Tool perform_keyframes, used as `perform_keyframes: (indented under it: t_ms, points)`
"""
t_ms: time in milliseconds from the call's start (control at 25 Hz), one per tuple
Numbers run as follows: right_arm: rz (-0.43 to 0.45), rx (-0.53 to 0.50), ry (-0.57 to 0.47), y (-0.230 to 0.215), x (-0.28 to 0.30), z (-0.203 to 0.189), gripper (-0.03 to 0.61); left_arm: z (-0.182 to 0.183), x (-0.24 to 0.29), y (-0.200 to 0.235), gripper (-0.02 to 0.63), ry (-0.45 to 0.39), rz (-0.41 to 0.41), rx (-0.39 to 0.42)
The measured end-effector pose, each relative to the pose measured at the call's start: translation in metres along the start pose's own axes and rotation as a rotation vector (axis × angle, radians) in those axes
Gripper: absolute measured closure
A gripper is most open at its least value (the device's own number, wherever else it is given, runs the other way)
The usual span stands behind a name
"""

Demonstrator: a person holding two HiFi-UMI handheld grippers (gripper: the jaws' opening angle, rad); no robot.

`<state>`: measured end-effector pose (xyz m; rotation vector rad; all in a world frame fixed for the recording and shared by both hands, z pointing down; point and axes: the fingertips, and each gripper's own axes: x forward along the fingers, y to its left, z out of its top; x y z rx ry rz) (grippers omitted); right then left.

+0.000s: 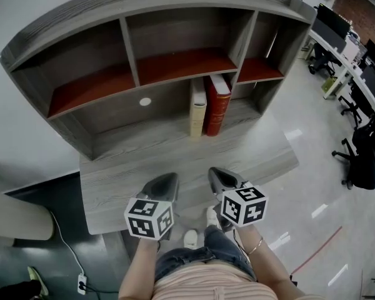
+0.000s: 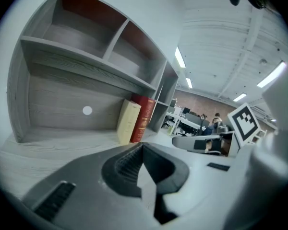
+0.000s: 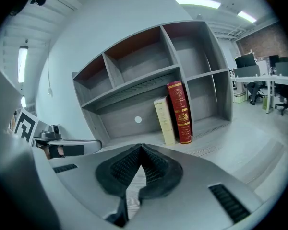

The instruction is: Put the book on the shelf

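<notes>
Red hardback book (image 1: 217,104), upright at twelve o'clock beside cream book (image 1: 198,107), looks stiff and heavyish; pinch its spine. Left gripper (image 1: 165,183) and right gripper (image 1: 222,179) closed, empty

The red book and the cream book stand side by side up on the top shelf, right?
Not quite. The red book and the cream book do stand side by side, but not on the top shelf. They stand below it, on the grey desk, in the wide lower opening. The head view shows this most clearly.
</notes>
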<state>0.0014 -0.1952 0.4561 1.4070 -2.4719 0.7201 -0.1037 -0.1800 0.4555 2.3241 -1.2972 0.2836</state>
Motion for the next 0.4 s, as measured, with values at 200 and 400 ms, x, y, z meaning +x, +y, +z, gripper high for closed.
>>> perform_keyframes:
  t_ms: [200,400]
  points:
    - [-0.011,0.011,-0.010,0.002,-0.011,-0.005,0.571,0.000,-0.009,-0.005,0.601,-0.014,-0.013,0.002]
    - [-0.014,0.032,-0.026,0.003,-0.020,-0.005,0.571,0.003,-0.012,-0.008,0.601,-0.020,-0.023,0.010]
